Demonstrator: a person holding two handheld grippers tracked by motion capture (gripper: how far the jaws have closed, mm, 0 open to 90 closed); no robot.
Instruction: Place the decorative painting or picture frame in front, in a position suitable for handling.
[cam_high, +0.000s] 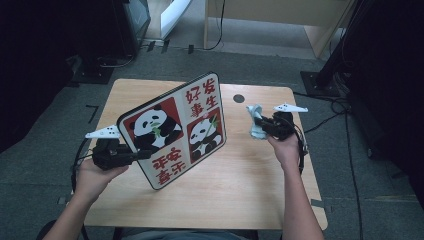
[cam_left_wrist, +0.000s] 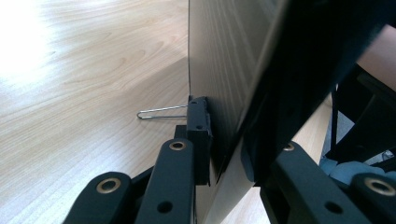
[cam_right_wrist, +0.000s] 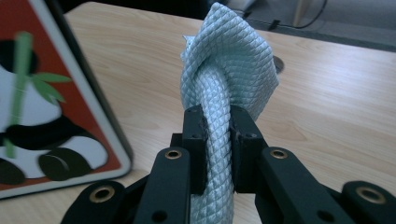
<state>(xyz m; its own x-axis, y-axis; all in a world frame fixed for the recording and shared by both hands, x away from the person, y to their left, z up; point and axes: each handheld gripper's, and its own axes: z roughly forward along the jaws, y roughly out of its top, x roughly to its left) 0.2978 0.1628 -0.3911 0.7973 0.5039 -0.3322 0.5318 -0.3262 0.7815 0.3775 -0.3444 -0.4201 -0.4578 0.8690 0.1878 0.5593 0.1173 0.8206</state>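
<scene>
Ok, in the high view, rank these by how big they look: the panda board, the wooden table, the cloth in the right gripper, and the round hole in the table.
1. Wooden table
2. Panda board, tilted up and nearer the camera, which enlarges it
3. Pale cloth
4. Round hole

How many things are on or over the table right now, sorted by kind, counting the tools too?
Tools: 2, the left tool and the right tool
Panda boards: 1, clamped in the left tool, tilted over the table
Pale blue cloths: 1, clamped in the right tool
Wire clips: 1, on the board's back
Total: 5
</scene>
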